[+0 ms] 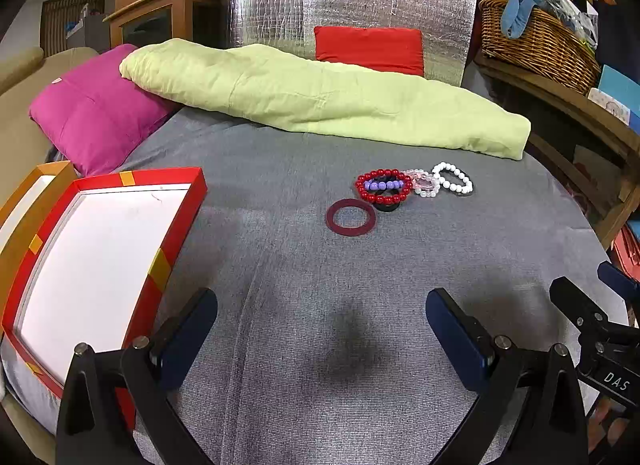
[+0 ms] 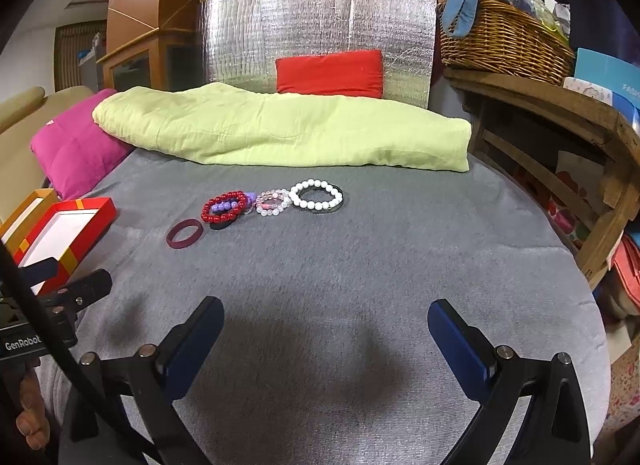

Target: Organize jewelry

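Note:
Several bracelets lie in a cluster on the grey bedcover [image 1: 304, 273]: a dark red bangle [image 1: 351, 217] [image 2: 185, 233], a red bead bracelet [image 1: 383, 186] [image 2: 224, 207] over purple beads and a black ring, a pink clear bead bracelet [image 1: 423, 181] [image 2: 273, 202], and a white bead bracelet [image 1: 453, 178] [image 2: 317, 194]. A red box with a white inside [image 1: 132, 185] [image 2: 86, 205] stands at the left. My left gripper [image 1: 322, 329] is open and empty, short of the bangle. My right gripper [image 2: 326, 337] is open and empty, well short of the bracelets.
A folded light green blanket [image 1: 320, 97] lies across the back, with a magenta pillow [image 1: 92, 109] at the left and a red pillow [image 1: 370, 49] against a silver foil panel. A wicker basket [image 2: 504, 41] sits on a wooden shelf at the right. An orange box [image 1: 24, 201] stands beside the red one.

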{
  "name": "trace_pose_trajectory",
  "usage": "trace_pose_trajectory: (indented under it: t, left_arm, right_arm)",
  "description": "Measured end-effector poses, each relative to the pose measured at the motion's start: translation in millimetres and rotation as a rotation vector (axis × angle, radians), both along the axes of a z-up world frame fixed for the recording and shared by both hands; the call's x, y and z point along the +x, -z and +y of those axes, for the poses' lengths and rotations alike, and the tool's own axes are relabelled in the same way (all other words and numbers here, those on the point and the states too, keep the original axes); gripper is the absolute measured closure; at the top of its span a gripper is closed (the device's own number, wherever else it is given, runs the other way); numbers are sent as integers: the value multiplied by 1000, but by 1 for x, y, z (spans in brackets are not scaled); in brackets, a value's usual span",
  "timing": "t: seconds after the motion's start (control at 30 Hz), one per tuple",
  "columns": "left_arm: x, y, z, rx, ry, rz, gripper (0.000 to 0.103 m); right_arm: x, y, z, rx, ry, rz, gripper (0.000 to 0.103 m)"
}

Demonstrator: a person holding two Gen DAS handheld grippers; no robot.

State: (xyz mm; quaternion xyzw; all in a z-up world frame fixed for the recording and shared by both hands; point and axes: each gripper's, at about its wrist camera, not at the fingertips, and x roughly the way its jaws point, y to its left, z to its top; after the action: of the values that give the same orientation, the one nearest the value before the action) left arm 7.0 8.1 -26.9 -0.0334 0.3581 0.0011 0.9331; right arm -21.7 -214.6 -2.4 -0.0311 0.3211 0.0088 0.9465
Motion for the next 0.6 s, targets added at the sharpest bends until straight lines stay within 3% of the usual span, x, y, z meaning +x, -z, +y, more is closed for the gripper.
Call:
trace_pose_trajectory:
  t: [0.6]
  left_arm:
    - [1,1,1,-9,2,7,0]
  right_arm:
    - [1,2,-2,15,1,15,0]
